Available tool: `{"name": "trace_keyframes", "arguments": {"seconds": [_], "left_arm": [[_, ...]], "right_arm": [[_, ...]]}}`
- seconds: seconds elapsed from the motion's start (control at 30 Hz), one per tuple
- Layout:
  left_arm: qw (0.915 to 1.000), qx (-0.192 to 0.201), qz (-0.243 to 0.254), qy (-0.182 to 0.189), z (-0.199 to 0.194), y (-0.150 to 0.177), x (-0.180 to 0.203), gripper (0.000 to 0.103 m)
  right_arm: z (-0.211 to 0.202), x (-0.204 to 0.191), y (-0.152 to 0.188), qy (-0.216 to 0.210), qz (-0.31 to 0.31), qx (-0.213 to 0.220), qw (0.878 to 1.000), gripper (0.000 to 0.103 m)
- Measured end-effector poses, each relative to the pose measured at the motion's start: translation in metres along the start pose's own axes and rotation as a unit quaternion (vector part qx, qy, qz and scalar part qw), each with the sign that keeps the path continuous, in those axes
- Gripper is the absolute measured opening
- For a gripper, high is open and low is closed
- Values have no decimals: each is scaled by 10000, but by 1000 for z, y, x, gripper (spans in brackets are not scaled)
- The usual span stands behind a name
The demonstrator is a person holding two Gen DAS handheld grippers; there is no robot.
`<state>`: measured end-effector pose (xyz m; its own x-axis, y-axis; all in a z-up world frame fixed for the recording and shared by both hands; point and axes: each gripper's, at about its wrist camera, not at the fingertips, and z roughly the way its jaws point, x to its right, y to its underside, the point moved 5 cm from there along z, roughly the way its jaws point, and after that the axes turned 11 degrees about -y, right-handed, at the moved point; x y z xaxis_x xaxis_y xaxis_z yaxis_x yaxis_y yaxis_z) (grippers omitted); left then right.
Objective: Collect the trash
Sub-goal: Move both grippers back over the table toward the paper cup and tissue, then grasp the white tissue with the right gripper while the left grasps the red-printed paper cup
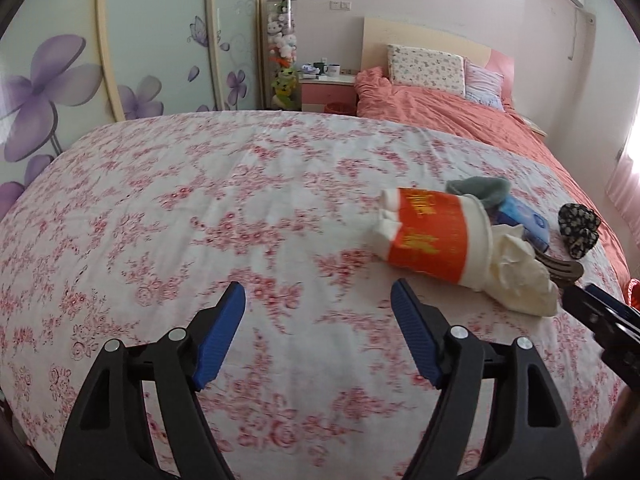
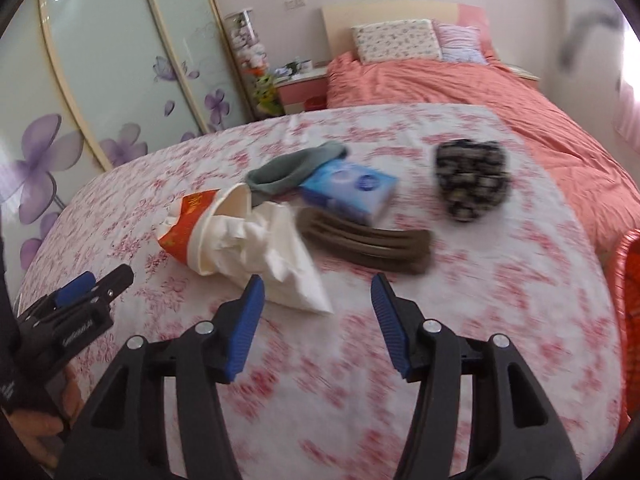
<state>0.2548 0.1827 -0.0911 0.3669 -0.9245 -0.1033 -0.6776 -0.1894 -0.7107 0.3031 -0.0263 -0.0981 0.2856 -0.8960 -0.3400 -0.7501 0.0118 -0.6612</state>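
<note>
A crushed red and white paper cup lies on its side on the floral bedspread, with crumpled white tissue spilling from its mouth. My left gripper hovers open to the left of the cup, nothing between its blue pads. In the right wrist view my right gripper is open just in front of the tissue, also holding nothing. Beside the cup lie a grey sock, a blue tissue pack, a brown fork and a black patterned bundle.
The floral cover lies over a bed with a salmon duvet and pillows at the far end. An orange basket shows at the right edge. A wardrobe with purple flowers stands left, a nightstand beyond.
</note>
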Motion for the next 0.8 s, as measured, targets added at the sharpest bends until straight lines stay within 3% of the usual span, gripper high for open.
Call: {"name": "trace_keyframes", "arguments": {"seconds": [0.17,0.27,0.37,0.63,0.8], "left_arm": [[10000,-24,-19,77,2,1,-5,77],[9999,-32,-12,121,3,2,-4,78],[9999,-41,-6,166,3,2,1,78],[9990,-6,31,443,-6,-4,31,89],[9984,100,235,498,-10,-10,65,92]], "right_arm": [[25,-5,-2,-10,37,-266,9996,54],[36,-3,3,37,61,-485,9988,31],[34,-4,8,-28,10,-461,9989,17],[-14,8,13,10,49,-14,10000,16],[-60,49,17,737,338,512,9954,16]]}}
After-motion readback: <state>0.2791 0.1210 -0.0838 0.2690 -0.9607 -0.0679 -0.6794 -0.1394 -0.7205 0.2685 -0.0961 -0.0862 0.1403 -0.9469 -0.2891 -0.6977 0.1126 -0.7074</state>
